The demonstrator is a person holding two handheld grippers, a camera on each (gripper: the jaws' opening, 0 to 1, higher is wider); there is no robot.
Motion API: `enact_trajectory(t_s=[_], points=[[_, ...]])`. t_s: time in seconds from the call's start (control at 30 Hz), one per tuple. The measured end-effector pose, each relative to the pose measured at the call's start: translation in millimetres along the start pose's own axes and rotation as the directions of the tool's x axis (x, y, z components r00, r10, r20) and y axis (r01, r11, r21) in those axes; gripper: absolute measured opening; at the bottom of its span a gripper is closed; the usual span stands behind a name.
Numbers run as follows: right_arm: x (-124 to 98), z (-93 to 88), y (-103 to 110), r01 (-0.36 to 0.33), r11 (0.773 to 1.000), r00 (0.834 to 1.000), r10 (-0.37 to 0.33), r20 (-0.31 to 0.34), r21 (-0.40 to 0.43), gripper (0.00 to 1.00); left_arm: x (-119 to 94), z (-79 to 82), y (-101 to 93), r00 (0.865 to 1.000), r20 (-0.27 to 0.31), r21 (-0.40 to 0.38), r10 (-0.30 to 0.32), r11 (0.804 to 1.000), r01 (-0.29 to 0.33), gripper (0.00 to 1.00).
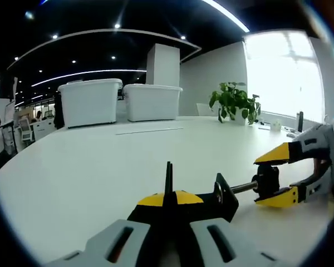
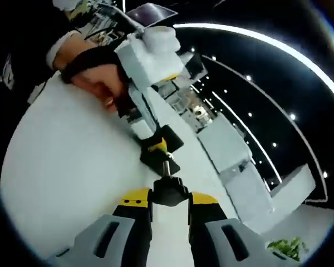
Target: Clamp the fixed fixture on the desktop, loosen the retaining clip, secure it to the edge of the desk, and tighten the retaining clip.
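A black clamp fixture [image 1: 220,197] is lifted just above the white table [image 1: 89,167], and my left gripper [image 1: 170,199] is shut on its body with yellow-tipped jaws. A screw rod [image 1: 244,187] runs right from it to a black knob [image 1: 266,181]. My right gripper [image 1: 274,177] comes in from the right, its jaws above and below that knob. In the right gripper view my right gripper [image 2: 170,197] is shut on the knob [image 2: 170,191]. Beyond it are the rod [image 2: 167,163], the fixture [image 2: 161,146] and the left gripper [image 2: 156,146], held by a person's hand [image 2: 94,83].
Two white bins [image 1: 90,101] [image 1: 153,101] stand at the far side of the table. A potted plant [image 1: 234,103] and small items [image 1: 277,127] sit at the far right by a bright window. The table's curved edge [image 1: 11,167] runs along the left.
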State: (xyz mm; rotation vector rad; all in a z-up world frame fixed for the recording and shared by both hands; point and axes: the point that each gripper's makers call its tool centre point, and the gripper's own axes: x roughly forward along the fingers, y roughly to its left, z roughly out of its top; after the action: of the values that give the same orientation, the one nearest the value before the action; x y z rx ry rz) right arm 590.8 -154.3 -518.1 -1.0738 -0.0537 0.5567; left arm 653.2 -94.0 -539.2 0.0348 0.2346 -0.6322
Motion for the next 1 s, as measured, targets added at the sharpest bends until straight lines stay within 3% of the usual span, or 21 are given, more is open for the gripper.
enact_trajectory(t_s=[0.07,0.1,0.23,0.3,0.37,0.43,0.5,0.53,0.57,0.6,0.63,0.7,0.77,0.8,0.83,0.87,0.9,0.93,0.97,1.0], points=[[-1.6,3.7,0.2,0.017,0.994,1.000,-0.018,-0.002,-0.104,0.23,0.0,0.1,0.2,1.000,0.000,-0.004,0.000,1.000,0.000,0.05],[-3.4,5.7,1.7,0.022,0.993,1.000,-0.023,-0.004,-0.116,0.23,-0.3,0.1,0.0,1.000,0.000,-0.005,0.000,1.000,0.000,0.05],[-5.5,9.1,3.1,0.056,0.947,0.998,-0.060,-0.004,-0.316,0.23,2.4,0.8,4.3,1.000,-0.001,-0.015,-0.002,1.000,0.002,0.05],[-5.4,8.1,1.2,0.052,0.957,0.998,-0.057,-0.009,-0.286,0.23,3.1,0.9,6.7,1.000,-0.001,-0.021,-0.005,1.000,0.005,0.05],[-4.7,6.5,0.3,0.036,0.979,0.999,-0.039,-0.013,-0.202,0.24,3.0,0.9,6.8,1.000,-0.001,-0.024,-0.007,1.000,0.007,0.05],[-1.1,0.9,2.5,-0.001,0.999,1.000,0.001,-0.015,-0.047,0.24,3.1,1.0,7.0,1.000,-0.001,-0.024,-0.011,1.000,0.011,0.05],[-4.1,0.6,2.7,-0.035,0.993,0.999,0.037,-0.020,0.113,0.28,3.0,1.1,6.7,1.000,-0.001,-0.014,-0.015,1.000,0.015,0.05],[-6.3,1.6,0.8,-0.058,0.971,0.998,0.060,-0.003,0.234,0.31,2.8,1.1,6.0,1.000,0.000,-0.004,-0.018,1.000,0.018,0.05],[-7.5,2.9,-3.1,-0.068,0.938,0.998,0.067,0.017,0.341,0.35,2.8,0.8,6.2,1.000,-0.001,0.001,-0.018,1.000,0.018,0.05],[-9.4,2.9,-5.5,-0.089,0.878,0.996,0.083,0.034,0.469,0.39,3.2,0.7,6.3,1.000,-0.002,-0.002,-0.019,1.000,0.019,0.05],[-13.5,6.5,-8.5,-0.103,0.791,0.995,0.082,0.061,0.604,0.42,3.5,0.6,6.4,1.000,-0.002,-0.005,-0.019,1.000,0.019,0.05],[-16.1,7.3,-10.5,-0.168,0.550,0.986,0.109,0.130,0.818,0.47,2.9,0.3,5.2,1.000,-0.002,-0.004,-0.019,1.000,0.019,0.05],[-15.3,3.0,-11.6,-0.210,0.279,0.976,0.108,0.187,0.937,0.45,3.4,0.2,5.1,1.000,-0.002,0.002,-0.018,1.000,0.018,0.05],[-13.4,-0.6,-13.7,-0.221,0.166,0.974,0.094,0.208,0.961,0.42,3.4,0.0,4.6,1.000,-0.001,0.005,-0.018,1.000,0.018,0.05],[-12.8,-4.9,-12.2,-0.217,0.094,0.974,0.091,0.209,0.972,0.36,3.7,0.0,4.4,1.000,-0.001,0.008,-0.018,1.000,0.018,0.05],[-10.2,-13.0,-12.0,-0.192,0.057,0.979,0.085,0.187,0.980,0.31,4.2,0.0,4.9,1.000,-0.001,0.010,-0.018,1.000,0.018,0.05],[-9.7,-14.1,-11.6,-0.186,0.060,0.980,0.082,0.181,0.981,0.27,4.6,0.0,5.2,1.000,-0.001,0.011,-0.017,1.000,0.017,0.05],[-8.8,-15.7,-10.9,-0.190,0.080,0.980,0.082,0.183,0.979,0.24,4.8,0.0,5.4,1.000,-0.001,0.012,-0.017,1.000,0.017,0.05],[-7.3,-16.2,-9.8,-0.186,0.076,0.981,0.079,0.180,0.980,0.22,5.0,-0.1,5.6,1.000,-0.001,0.013,-0.017,1.000,0.017,0.05],[-7.1,-13.4,-8.3,-0.200,0.054,0.977,0.083,0.195,0.978,0.20,5.5,0.0,6.2,1.000,-0.001,0.012,-0.017,1.000,0.017,0.05]])
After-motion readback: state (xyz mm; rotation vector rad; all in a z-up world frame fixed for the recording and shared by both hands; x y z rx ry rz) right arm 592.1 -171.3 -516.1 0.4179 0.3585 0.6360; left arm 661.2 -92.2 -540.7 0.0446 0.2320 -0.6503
